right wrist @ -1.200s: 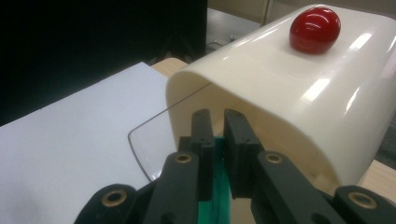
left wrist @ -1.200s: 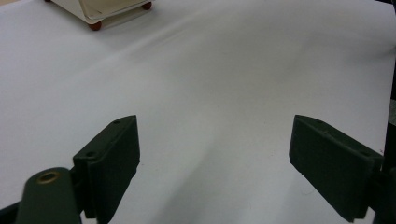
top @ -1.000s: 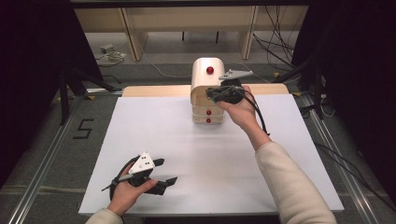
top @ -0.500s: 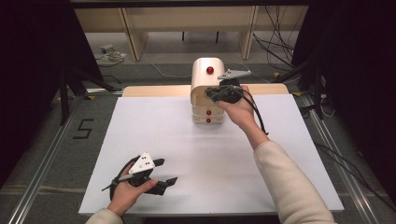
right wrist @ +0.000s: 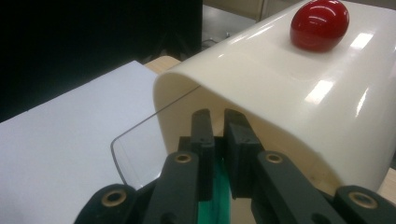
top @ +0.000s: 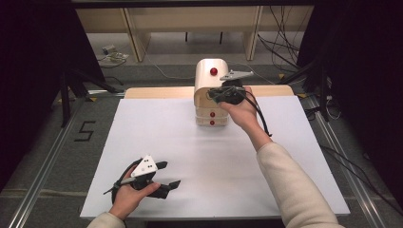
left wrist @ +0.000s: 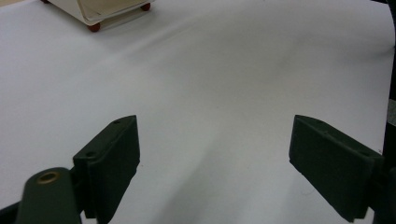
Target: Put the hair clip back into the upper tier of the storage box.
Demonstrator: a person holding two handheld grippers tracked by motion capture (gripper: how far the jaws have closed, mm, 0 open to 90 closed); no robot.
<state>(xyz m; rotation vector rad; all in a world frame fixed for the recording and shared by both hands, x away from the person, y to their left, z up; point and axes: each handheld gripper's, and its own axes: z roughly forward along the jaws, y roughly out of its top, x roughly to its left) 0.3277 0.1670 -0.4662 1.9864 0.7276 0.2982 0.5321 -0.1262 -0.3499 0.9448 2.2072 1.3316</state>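
Cream cabinet (right wrist: 299, 93) just beyond right gripper (right wrist: 219, 140) fingers, nearly together; left gripper (left wrist: 215, 158) fingers wide apart.

Your left tongs (top: 164, 176) rest low near you, jaws spread wide. Your right arm reaches forward, sleeve to the wrist, and your right tongs (right wrist: 215, 122) are nearly closed, a narrow gap between jaws.

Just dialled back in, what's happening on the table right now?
A person works a cream, round-topped cabinet with red knobs at the far side of the white table. The right gripper is at the cabinet's open top compartment, under the raised lid, its jaws nearly closed; whether they pinch anything is unclear. The left gripper rests open on the near left of the table, holding nothing.
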